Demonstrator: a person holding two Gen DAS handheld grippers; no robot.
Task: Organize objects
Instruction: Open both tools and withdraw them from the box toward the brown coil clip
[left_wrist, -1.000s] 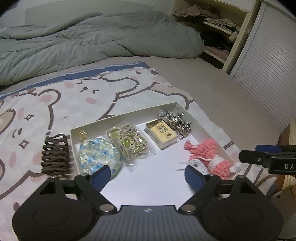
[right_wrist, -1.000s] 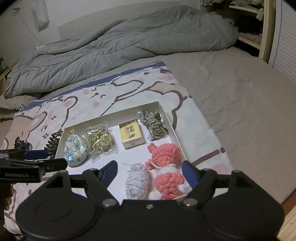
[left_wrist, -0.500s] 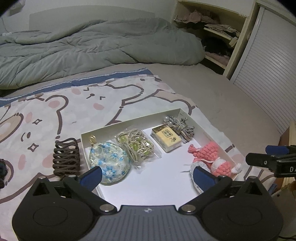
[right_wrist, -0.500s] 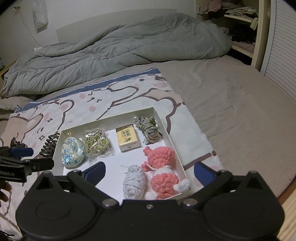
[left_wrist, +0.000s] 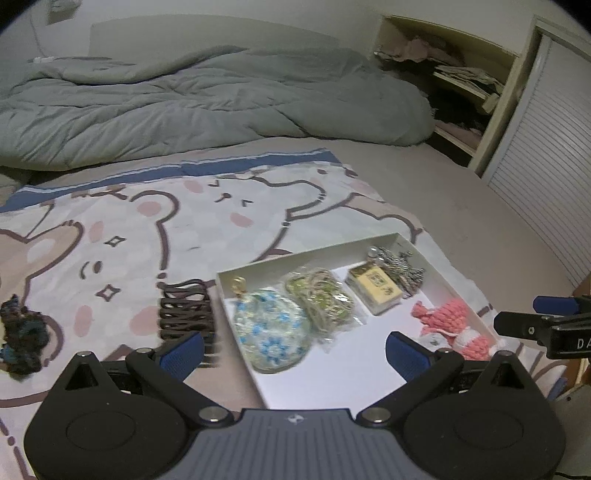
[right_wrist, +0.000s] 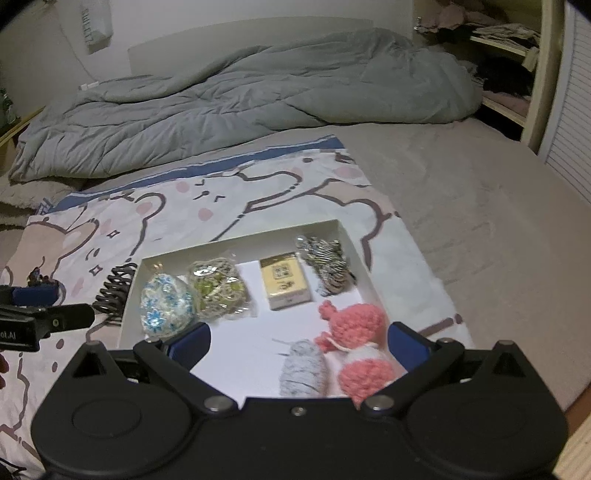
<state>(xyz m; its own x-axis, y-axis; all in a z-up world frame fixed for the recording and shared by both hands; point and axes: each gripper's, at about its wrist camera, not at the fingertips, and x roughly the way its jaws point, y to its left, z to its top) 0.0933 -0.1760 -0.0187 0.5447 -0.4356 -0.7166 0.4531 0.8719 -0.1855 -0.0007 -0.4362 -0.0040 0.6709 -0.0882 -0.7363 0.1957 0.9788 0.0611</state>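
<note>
Hair claw (left_wrist: 186, 317) lies left of the tray (left_wrist: 354, 373) — pouch (left_wrist: 271, 328) inside.

Two wrist fisheye views look steeply down and forward along their own fingers, close above a bed. Both share the white tray (left_wrist: 448, 271) (right_wrist: 364, 262), the left view from its left.

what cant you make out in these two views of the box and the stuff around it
- Pink crochet toy: right wrist view, its near end hidden behind the right claw's body.
- Grey yarn bundle: left wrist view, mostly hidden behind a finger.
- Dark tangled thing: left wrist view, too blurred to identify.
</note>
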